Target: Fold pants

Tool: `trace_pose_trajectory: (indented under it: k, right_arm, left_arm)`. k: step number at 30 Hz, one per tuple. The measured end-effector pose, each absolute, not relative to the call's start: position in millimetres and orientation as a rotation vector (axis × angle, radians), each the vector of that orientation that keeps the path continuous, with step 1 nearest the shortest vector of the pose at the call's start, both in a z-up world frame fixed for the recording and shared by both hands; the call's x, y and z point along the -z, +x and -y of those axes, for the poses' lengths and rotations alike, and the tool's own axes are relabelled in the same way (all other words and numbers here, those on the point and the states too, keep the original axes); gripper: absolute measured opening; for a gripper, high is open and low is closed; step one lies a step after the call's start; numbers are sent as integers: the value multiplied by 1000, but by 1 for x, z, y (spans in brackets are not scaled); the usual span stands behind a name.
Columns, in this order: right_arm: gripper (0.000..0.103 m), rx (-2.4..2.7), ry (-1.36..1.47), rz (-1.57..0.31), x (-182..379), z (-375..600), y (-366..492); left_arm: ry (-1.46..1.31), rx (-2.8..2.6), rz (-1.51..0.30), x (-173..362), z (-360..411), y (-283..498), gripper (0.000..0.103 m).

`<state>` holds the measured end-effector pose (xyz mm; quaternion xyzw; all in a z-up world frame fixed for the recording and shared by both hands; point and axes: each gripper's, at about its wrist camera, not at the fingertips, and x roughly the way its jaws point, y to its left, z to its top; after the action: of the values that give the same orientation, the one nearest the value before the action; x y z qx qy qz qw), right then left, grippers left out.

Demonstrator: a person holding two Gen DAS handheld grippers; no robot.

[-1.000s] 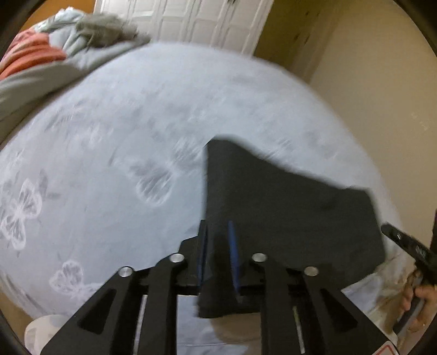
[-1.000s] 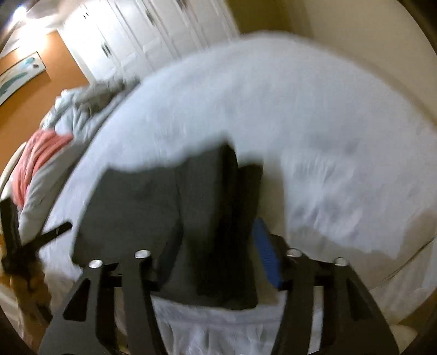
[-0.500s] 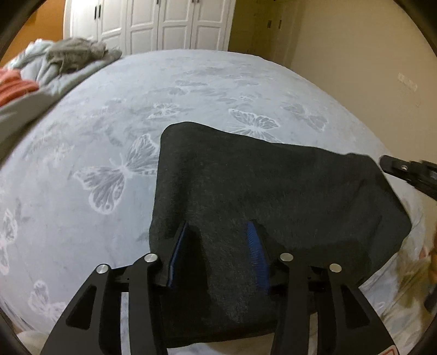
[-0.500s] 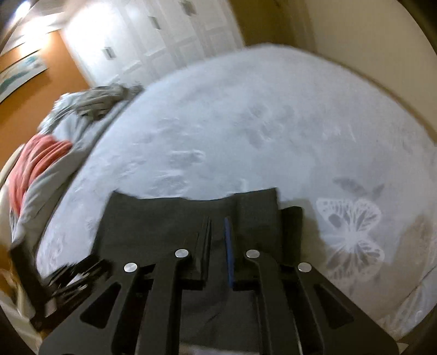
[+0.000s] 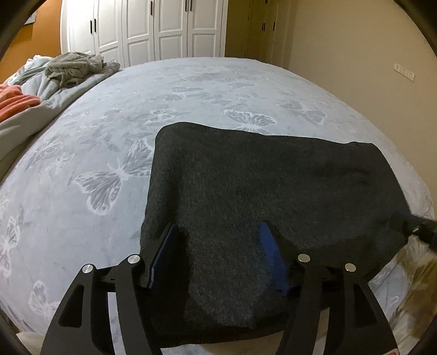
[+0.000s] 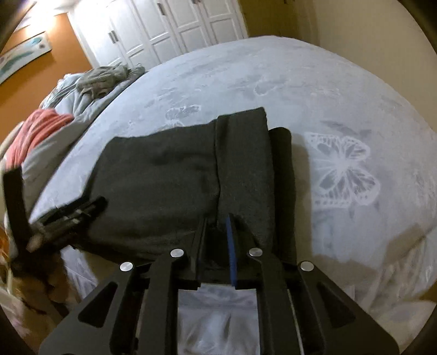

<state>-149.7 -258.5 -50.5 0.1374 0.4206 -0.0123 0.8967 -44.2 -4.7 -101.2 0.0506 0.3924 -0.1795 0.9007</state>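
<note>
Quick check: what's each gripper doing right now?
Left gripper: open, straddling the dark pants, not clamped.
Right gripper: nearly shut, apparently pinching a pants fold.

Warm, dim indoor light fills both views. The left wrist view is sharp at centre, but the right hand-held gripper (image 5: 420, 232) at its right edge is smeared by motion. The right wrist view is softer overall, with glare on the white panelled wardrobe doors (image 6: 174, 24) far off and blur at its left edge. Fisheye distortion bulges the pale blue butterfly-print bedspread (image 5: 191, 90) into a dome, dark vignette at the corners. The folded dark grey knit pants (image 6: 169, 174) cast a soft shadow to their right.
</note>
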Motion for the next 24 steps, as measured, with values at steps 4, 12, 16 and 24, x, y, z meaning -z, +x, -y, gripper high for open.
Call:
trace_pose_trajectory:
  k: [4,12,16,24]
  right_arm:
    - [15,29,236,-871,49,259,-162]
    - [58,45,285,-793,33,264,-179]
    - [77,109,273,-810,37,280,-179]
    - [87,-8,589,-933,88,299,-145]
  left_arm:
    - [98,375,-784,104,3,-46,64]
    - [-178,474,-795,90,-43,-55,78]
    - [-417,415,-891,95,-81,-50,88]
    - [-555,446,-1039,114,-76,-34,84]
